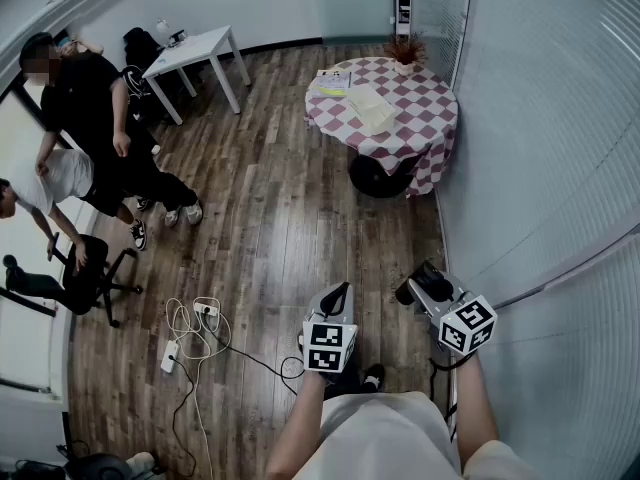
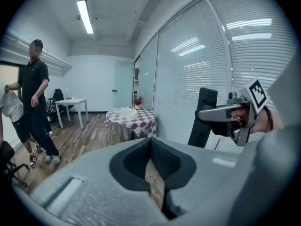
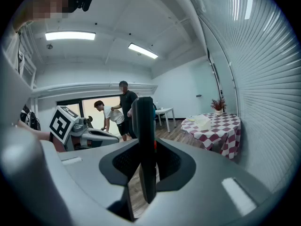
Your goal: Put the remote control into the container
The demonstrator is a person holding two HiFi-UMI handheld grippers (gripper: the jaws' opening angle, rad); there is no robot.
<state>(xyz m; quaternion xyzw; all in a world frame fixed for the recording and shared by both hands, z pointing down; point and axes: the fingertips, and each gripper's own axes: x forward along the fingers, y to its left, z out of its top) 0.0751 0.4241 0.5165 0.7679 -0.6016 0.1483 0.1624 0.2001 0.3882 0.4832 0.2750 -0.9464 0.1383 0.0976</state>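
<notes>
My right gripper [image 1: 418,286] [image 3: 143,169] is shut on a black remote control [image 3: 143,140], which stands upright between its pads. From the left gripper view, the remote [image 2: 203,117] shows as a dark slab ahead of the right gripper [image 2: 225,115]. My left gripper [image 1: 338,293] [image 2: 151,167] is shut with nothing in it; only a sliver of floor shows between its jaws. Both grippers hang over the wooden floor, close to my body. A pale boxy thing [image 1: 371,108] [image 3: 203,122] lies on the far round table; I cannot tell whether it is the container.
The round table [image 1: 428,118] with a red-and-white checked cloth stands far ahead by the blinds wall [image 1: 540,168]. Cables and a power strip [image 1: 172,354] lie on the floor at left. Two people [image 1: 90,118], a white table [image 1: 195,53] and an office chair [image 1: 95,283] are at far left.
</notes>
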